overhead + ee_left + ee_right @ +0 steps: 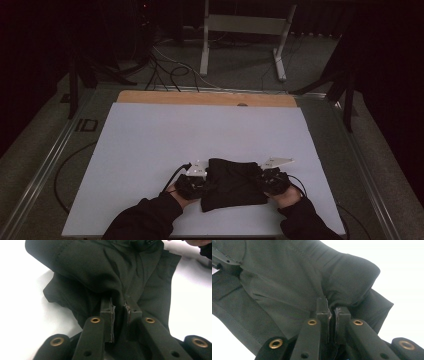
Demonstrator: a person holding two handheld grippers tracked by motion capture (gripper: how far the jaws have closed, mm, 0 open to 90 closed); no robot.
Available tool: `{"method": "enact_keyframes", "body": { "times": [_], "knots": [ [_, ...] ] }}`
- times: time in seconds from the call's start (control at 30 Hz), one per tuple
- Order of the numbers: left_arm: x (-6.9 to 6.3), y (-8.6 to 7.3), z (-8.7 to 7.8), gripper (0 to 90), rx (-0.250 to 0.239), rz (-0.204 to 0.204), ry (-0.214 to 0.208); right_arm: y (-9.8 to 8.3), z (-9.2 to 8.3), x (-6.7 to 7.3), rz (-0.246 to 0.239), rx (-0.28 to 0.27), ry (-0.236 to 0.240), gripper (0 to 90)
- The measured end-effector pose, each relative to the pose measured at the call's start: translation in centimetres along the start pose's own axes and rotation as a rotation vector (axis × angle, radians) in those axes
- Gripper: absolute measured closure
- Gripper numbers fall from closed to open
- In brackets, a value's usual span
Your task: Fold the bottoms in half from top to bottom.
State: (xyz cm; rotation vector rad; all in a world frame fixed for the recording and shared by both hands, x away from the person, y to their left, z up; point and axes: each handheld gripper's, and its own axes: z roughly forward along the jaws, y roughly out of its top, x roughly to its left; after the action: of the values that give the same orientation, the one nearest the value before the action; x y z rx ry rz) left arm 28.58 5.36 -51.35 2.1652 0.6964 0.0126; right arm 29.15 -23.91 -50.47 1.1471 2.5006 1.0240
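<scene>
Jaws of the left gripper [119,305] and right gripper [333,308] each pinch an edge of the dark cloth [234,183], which looks light, limp, best held at its sides.

The letters "ID" [86,124] stand in dark print on the grey frame beside the bench's far left corner; no other text is readable.
</scene>
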Motion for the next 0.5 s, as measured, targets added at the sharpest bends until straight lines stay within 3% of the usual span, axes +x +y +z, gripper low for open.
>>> {"method": "enact_keyframes", "body": {
  "times": [0.17, 0.27, 0.37, 0.4, 0.5],
  "knots": [
    [-0.2, 0.4, -0.1, 68.1, 0.015, 0.016, -0.023, 0.0, -0.3, 0.2, -0.013, -0.005, -0.004, 82.5],
    [-0.2, 0.5, -0.3, 61.6, 0.012, 0.005, -0.044, -0.1, -0.3, 0.3, -0.019, -0.008, -0.001, 72.5],
    [-0.7, 0.9, -0.9, 52.5, 0.004, 0.038, -0.046, -0.2, -0.7, 0.5, -0.041, -0.012, 0.0, 55.5],
    [-0.8, 1.0, -1.1, 45.2, -0.002, 0.038, -0.048, -0.1, -1.0, 0.6, -0.051, -0.017, -0.006, 49.2],
    [-0.9, 1.6, -2.3, 30.4, -0.021, 0.039, -0.061, 0.1, -1.6, 0.9, -0.06, -0.041, -0.01, 41.2]
  ]
}}
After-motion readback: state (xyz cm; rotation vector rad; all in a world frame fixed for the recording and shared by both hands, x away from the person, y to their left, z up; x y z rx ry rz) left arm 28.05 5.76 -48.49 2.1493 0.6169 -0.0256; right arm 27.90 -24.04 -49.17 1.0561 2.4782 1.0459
